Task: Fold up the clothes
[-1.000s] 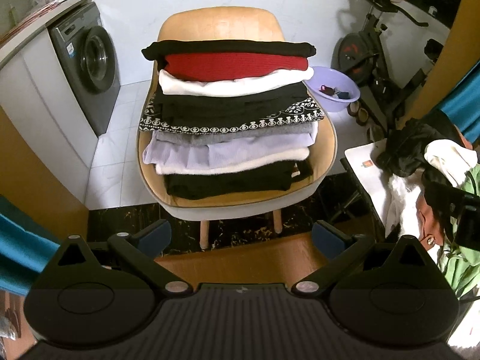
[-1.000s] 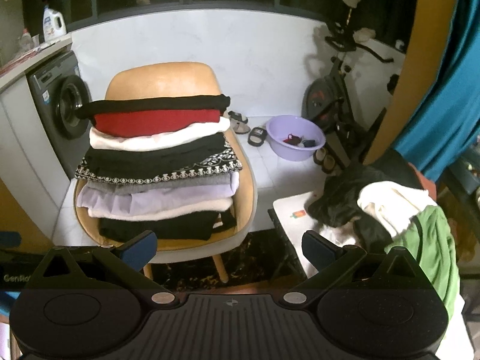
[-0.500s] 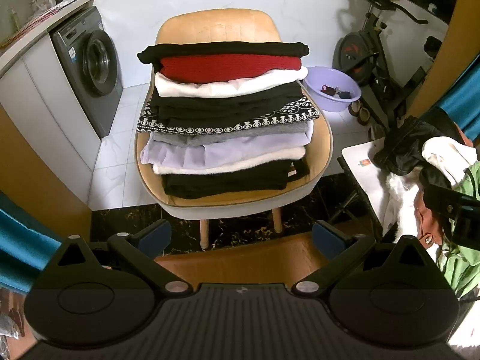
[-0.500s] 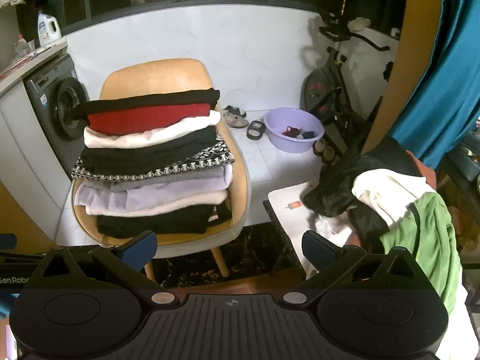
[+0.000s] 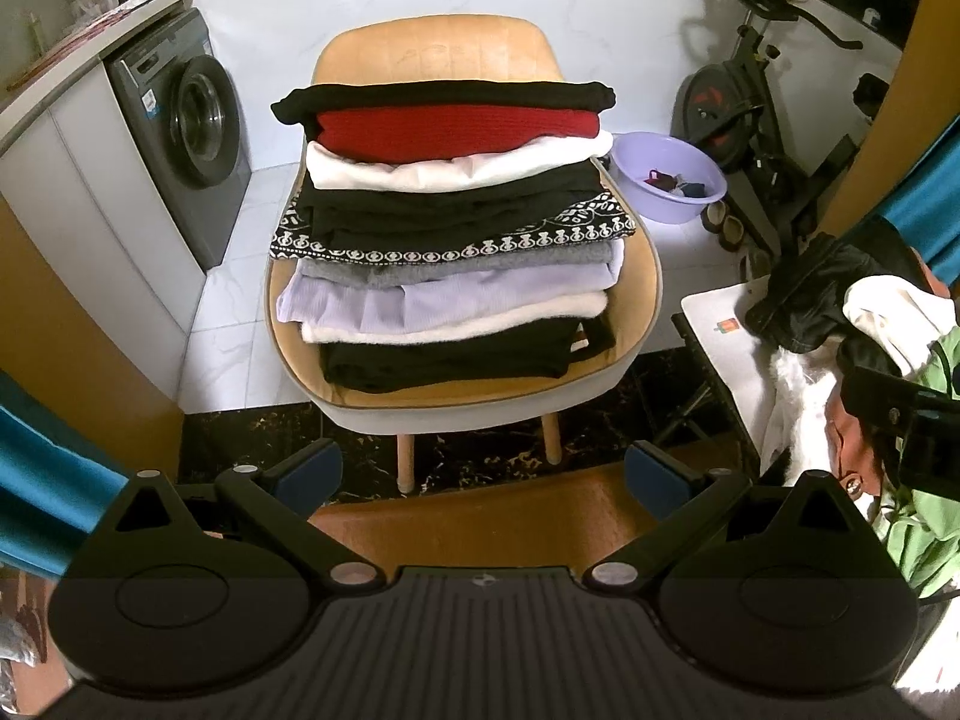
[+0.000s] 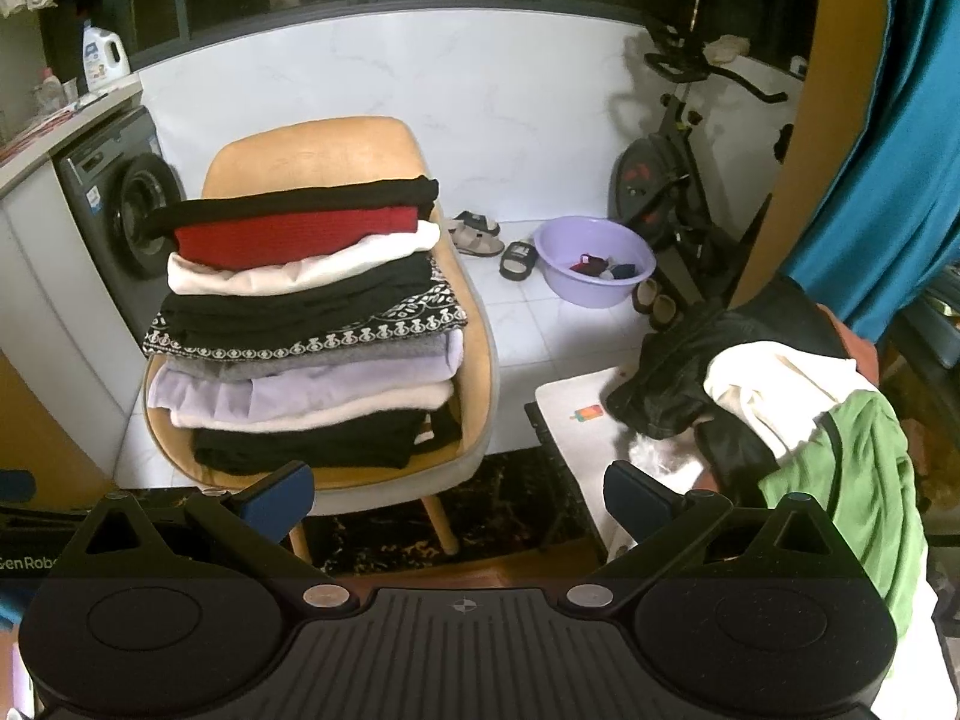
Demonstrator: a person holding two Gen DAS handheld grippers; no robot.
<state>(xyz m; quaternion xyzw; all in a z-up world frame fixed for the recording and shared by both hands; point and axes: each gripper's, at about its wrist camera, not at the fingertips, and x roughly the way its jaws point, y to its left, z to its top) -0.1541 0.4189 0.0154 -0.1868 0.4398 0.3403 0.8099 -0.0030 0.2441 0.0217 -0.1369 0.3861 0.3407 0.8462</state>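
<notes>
Black on top, red beneath it, then cream, more black, a patterned band, grey, lilac, cream and black at the bottom: that stack of folded clothes (image 5: 450, 228) sits squarely on the tan chair (image 5: 438, 51), and it looks like the bulk of your work is banked. You hold the left hand-held gripper (image 5: 483, 468) in front of the chair, fingers spread wide with nothing between them. The right hand-held gripper (image 6: 459, 495) is just as slack, jaws apart and empty, pointed between the chair and the small white bench (image 6: 576, 405) on your right.

What is left sits on that bench: an unfolded heap (image 6: 780, 396) with a black leather-look jacket (image 6: 678, 372) slumped across the near corner, a cream garment (image 6: 774, 378) thrown over it, and a green garment (image 6: 858, 474) hanging off the right side. Something white and fluffy peeks out underneath, though you cannot tell what it is. So I would call it well past halfway, with at least three or four pieces to go.

My read is that the next pick comes from that heap, and the right gripper is the nearer one. The green piece hangs free and looks easiest to lift; the jacket is stiffer and tangled under the cream one, so expect it to drag its neighbours.
</notes>
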